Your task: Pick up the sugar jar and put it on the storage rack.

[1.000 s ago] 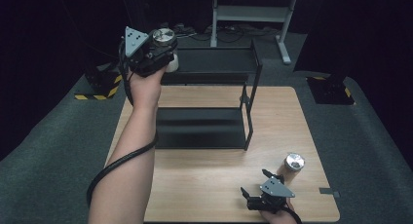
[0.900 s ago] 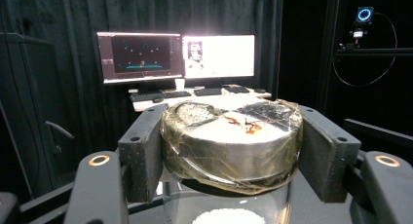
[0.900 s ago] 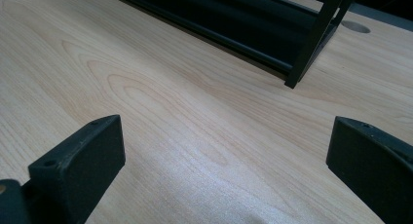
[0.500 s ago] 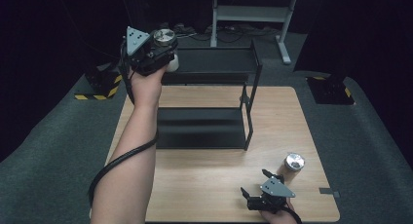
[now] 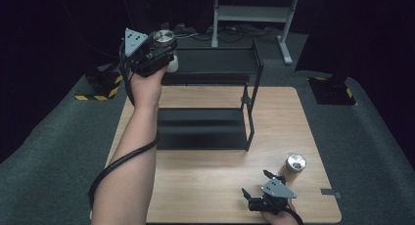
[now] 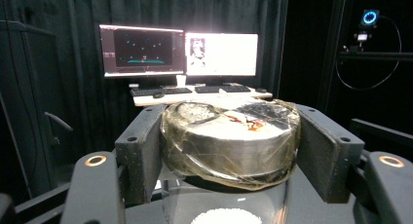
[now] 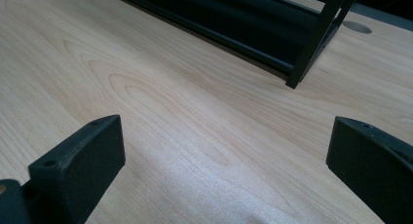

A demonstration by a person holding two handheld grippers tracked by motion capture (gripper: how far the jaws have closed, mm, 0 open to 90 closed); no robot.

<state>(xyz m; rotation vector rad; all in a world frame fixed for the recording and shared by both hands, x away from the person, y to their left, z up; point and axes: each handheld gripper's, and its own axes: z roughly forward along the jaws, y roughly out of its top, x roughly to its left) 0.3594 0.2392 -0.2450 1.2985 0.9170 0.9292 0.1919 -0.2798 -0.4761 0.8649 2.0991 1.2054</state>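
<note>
Jar (image 6: 229,136) upright between my left gripper (image 5: 164,51) jaws, just easing, probably still pinching its lid; right gripper (image 5: 258,186) released.

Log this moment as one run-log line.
left gripper: jaws just easing open, still pressing jar above shelf top | right gripper: open, low over table | second jar: on table

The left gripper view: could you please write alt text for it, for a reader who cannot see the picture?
Two black fingers of the left gripper press on the round silver metal lid of a clear jar, with crinkled transparent film over the lid. Behind it, in a dark curtained room, two lit monitors stand on a desk with keyboards.
</note>
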